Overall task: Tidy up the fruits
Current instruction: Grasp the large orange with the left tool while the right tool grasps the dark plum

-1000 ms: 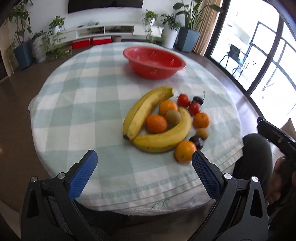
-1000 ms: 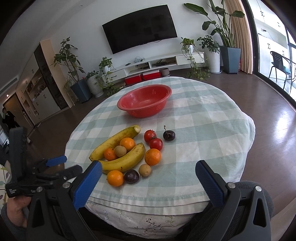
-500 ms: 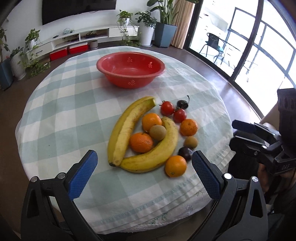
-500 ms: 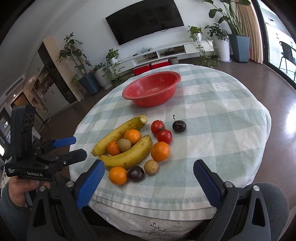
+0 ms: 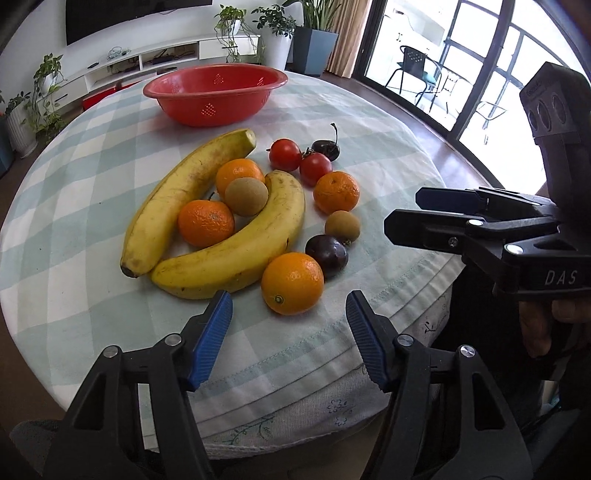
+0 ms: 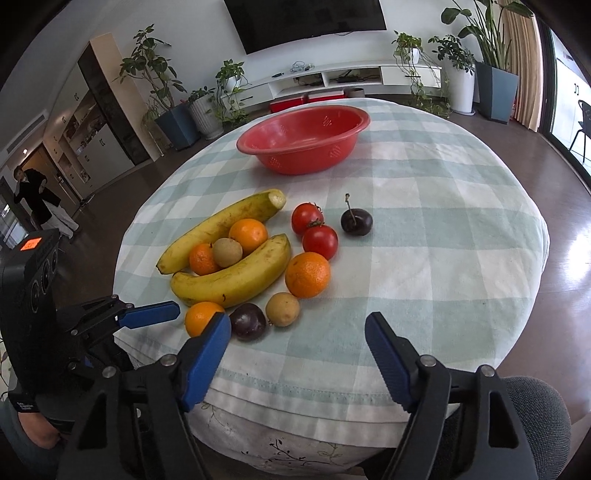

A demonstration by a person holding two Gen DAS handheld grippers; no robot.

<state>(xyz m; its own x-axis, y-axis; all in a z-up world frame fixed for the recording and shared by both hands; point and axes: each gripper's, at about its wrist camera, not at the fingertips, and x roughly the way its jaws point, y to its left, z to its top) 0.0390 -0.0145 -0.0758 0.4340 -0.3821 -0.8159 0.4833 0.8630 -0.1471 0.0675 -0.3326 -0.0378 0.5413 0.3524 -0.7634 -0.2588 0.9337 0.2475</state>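
1. Ahead of both my grippers, past the fruit, the red perforated plastic bowl (image 5: 216,92) sits on the round table's green-and-white checked cloth (image 5: 74,206); I see nothing inside it.
2. My left gripper (image 5: 288,317) has its blue-padded jaws apart, holding nothing, low over the near table edge. Left to right before it: two long yellow bananas (image 5: 184,192), small oranges between them, and a large round orange (image 5: 292,282) just ahead, between the fingertips.
3. My right gripper (image 6: 297,334) is also spread and holding nothing. Its left fingertip overlaps that orange (image 6: 199,317); a dark purple plum (image 6: 248,320) lies just ahead.
4. Bare cloth stretches right of the fruit to the table's rim.
5. The left view shows balcony doors; only the right view shows a wall-mounted television (image 6: 306,18) and a person standing far left.
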